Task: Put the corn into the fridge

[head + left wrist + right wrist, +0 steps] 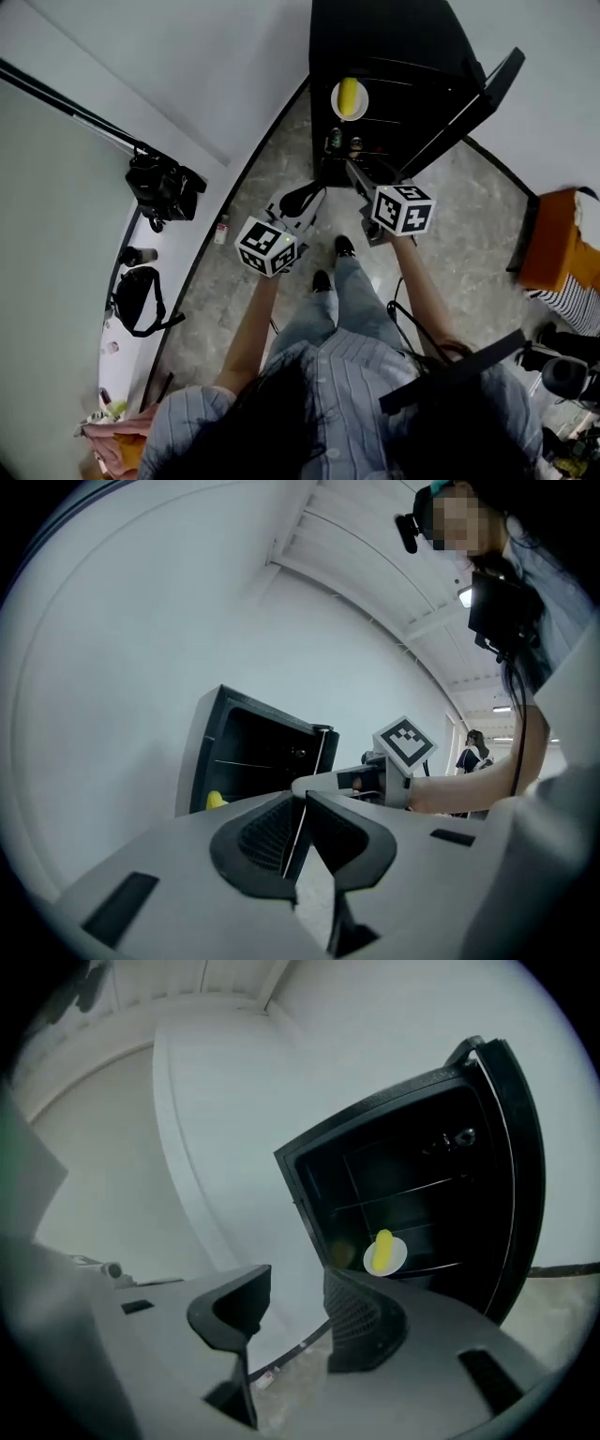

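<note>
We've got the corn (382, 1251) lying on a white plate (401, 1258) on a shelf inside the open black fridge (412, 1138). It's well ahead of both sets of jaws and touches neither. The right gripper (295, 1281) has its jaws wide apart with nothing between them. The left gripper (300, 813) has its jaws pressed together, empty too.

The corn (348, 94) is yellow, the plate (336, 105) white, the fridge (403, 47) black. The shirt (347, 375) has pale blue stripes. The floor (469, 206) is grey.
</note>
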The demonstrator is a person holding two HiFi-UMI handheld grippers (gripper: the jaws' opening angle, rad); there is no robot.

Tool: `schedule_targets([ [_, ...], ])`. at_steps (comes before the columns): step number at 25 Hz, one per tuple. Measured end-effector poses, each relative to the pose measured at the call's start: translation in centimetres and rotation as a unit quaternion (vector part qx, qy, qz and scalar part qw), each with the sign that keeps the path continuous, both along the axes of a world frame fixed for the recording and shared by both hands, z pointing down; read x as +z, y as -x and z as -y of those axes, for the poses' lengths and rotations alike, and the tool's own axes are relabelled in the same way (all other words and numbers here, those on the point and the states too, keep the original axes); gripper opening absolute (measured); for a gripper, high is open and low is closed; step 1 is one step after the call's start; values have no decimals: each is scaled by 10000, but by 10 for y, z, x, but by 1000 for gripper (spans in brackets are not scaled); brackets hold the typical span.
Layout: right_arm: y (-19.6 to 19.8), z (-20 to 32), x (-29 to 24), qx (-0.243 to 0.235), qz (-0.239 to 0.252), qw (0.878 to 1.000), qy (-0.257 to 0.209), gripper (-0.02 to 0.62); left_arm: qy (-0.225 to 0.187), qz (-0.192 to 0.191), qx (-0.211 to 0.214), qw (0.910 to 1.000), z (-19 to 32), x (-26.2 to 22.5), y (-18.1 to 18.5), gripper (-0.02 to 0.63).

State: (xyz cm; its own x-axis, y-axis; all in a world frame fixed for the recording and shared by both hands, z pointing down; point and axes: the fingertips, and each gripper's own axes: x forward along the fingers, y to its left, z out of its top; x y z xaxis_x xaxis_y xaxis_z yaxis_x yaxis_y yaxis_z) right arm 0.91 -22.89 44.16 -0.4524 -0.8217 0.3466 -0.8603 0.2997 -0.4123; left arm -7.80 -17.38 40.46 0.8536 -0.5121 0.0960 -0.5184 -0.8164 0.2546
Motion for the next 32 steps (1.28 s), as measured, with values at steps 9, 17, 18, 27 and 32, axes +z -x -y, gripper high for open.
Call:
schedule_targets([
  [9,17,-80,-29,-96,214,9997,-43,186,138,-75,302,9994,-64,-8,5,35],
  [17,17,-122,-43,-197,342,9992,-98,171,278,-70,267,9992,-93,-8,7,34],
  [18,16,-124,-44,-205,305,9992,-142,169,305,-82,250,9992,-94,-8,8,34],
  [27,0,-165,-50,-503,-26,9983,-305,164,429,-251,30,9988,-121,-12,-11,35],
  [32,-16,-202,-52,-626,131,9975,-314,149,319,-250,47,9992,-150,-20,-40,34],
])
